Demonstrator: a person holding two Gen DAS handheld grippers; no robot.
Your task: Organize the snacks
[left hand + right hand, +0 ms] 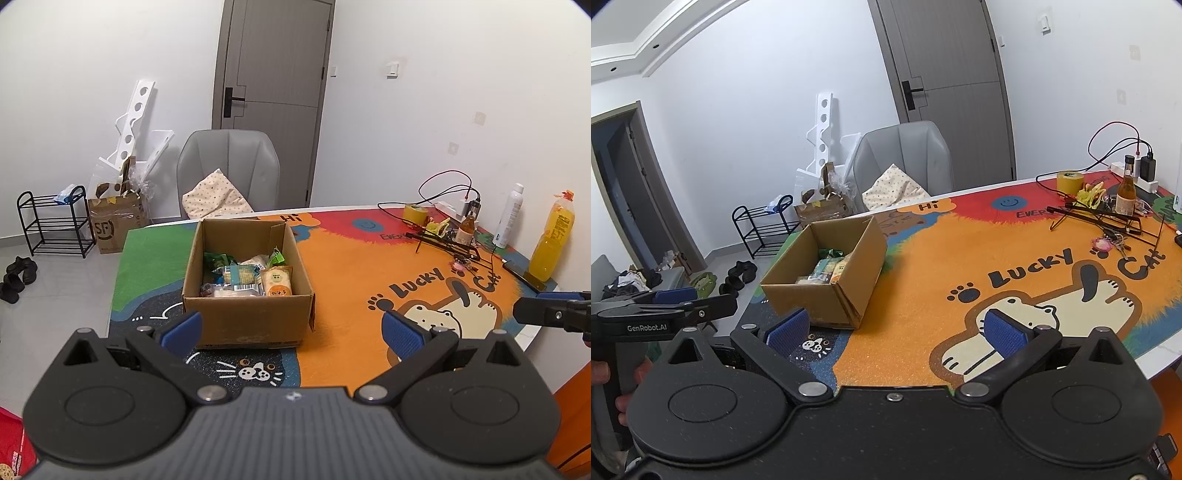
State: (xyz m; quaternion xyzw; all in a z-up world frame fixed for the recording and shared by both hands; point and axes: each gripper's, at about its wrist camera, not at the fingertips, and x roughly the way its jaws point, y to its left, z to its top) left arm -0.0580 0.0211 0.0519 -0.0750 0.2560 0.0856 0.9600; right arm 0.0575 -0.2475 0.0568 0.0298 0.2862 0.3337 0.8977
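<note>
1. A table with a colourful cartoon mat (351,258) stands in a white room, with a grey door (273,92) behind it.
2. An open cardboard box (247,317) sits on the left part of the mat, and the snack packets (251,280) lie inside it.
3. The left gripper (291,330) hangs just near the box, its blue fingers wide apart and empty.
4. The right gripper (899,330) hangs over the orange part, to the right of the box, also spread and empty.
5. At the far right stand an orange drink bottle (552,240) and a white spray can (509,218).
</note>
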